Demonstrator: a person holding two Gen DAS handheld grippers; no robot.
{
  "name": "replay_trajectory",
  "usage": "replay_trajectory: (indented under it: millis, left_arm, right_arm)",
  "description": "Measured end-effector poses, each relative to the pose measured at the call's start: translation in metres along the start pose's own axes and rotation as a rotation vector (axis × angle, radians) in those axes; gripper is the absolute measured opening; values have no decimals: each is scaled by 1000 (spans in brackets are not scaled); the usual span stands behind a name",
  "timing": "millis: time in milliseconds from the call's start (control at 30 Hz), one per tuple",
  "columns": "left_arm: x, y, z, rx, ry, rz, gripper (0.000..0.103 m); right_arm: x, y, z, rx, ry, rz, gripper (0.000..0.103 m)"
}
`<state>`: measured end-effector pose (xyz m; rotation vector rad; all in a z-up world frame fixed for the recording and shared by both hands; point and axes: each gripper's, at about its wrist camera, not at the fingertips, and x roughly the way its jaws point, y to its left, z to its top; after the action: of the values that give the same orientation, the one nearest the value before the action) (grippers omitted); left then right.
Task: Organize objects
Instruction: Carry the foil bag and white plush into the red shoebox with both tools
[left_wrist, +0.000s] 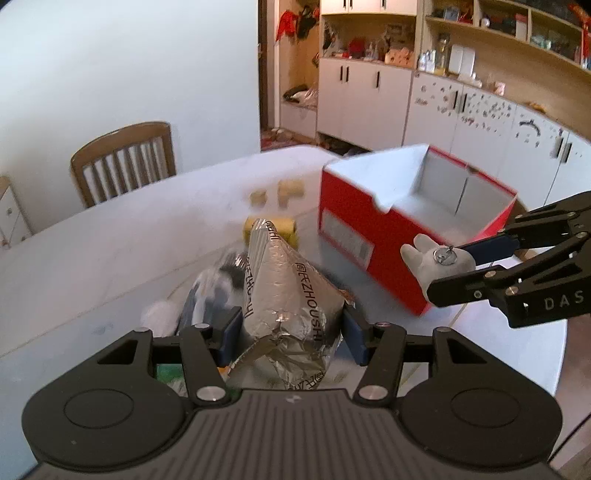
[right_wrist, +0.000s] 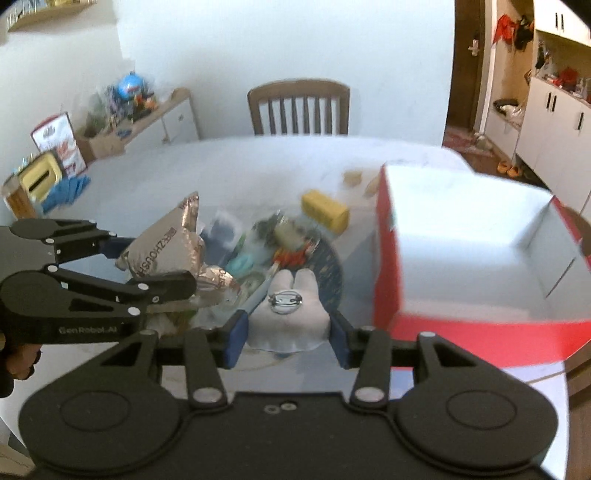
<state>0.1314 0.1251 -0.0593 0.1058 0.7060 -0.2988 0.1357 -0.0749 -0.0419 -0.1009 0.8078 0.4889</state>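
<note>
My left gripper (left_wrist: 291, 332) is shut on a silver foil snack bag (left_wrist: 288, 295) and holds it above a pile of items; the bag also shows in the right wrist view (right_wrist: 162, 243). My right gripper (right_wrist: 290, 332) is shut on a white plush brooch with a metal pin (right_wrist: 290, 314), seen from the left wrist too (left_wrist: 439, 262), just left of the open red box (left_wrist: 417, 221). The box's white inside (right_wrist: 472, 251) looks empty. A dark plate (right_wrist: 328, 273) under the grippers holds several small packets.
A yellow block (right_wrist: 325, 212) and small tan pieces (left_wrist: 290, 188) lie on the white table (left_wrist: 110, 251). A wooden chair (right_wrist: 299, 107) stands at the far side. Blue cloth and boxes (right_wrist: 48, 177) sit at the table's left end. Cabinets (left_wrist: 461, 110) line the back.
</note>
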Motion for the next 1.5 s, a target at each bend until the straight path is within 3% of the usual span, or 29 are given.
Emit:
replay_trajectory:
  millis: [333, 867, 1167, 1500]
  left_arm:
    - [12, -42, 58, 6, -34, -2, 56]
    - [96, -140, 123, 52, 27, -15, 56]
    - [164, -169, 135, 53, 145, -53, 56]
    - [232, -182, 147, 42, 270, -55, 56]
  right_arm:
    - [-20, -62, 19, 10, -69, -15, 46]
    - [-20, -188, 13, 35, -66, -60, 46]
    - [10, -232, 4, 41, 12, -61, 46]
    - [55, -246, -3, 31, 145, -42, 46]
